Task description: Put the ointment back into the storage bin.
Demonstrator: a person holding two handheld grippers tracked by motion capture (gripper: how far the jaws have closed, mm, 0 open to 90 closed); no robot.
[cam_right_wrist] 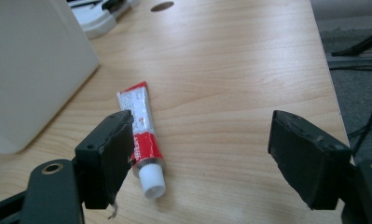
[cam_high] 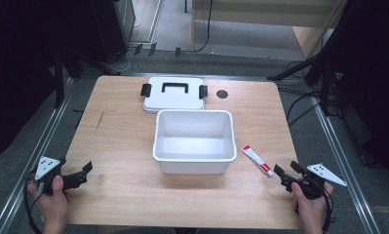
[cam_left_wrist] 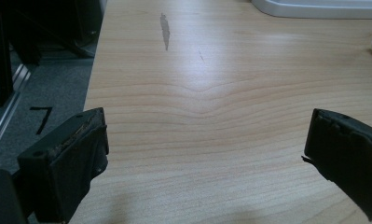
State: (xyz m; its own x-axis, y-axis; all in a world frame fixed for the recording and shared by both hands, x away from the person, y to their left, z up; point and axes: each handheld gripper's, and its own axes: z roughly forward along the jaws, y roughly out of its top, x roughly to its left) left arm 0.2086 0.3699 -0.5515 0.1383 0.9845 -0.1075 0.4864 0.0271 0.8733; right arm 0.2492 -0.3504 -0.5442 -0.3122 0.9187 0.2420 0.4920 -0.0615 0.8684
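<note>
A small red and white tube with a white cap (cam_high: pixel 256 160) lies flat on the wooden table (cam_high: pixel 124 185), just right of an open white bin (cam_high: pixel 193 141). In the right gripper view the tube (cam_right_wrist: pixel 141 135) rests close ahead, cap toward me, beside my left jaw. My right gripper (cam_high: pixel 287 171) hovers near the table's front right, open, nothing between its jaws (cam_right_wrist: pixel 200 154). My left gripper (cam_high: pixel 82 173) sits at the front left, open over bare wood (cam_left_wrist: pixel 207 149). The bin's white lid with black handle and clips (cam_high: pixel 173 94) lies behind the bin.
A round hole (cam_high: pixel 222 94) marks the tabletop right of the lid. A dark scuff (cam_left_wrist: pixel 165 30) shows on the wood ahead of the left gripper. Metal rails (cam_high: pixel 345 165) and cables run along both table sides, with tripod legs (cam_high: pixel 299 68) beyond.
</note>
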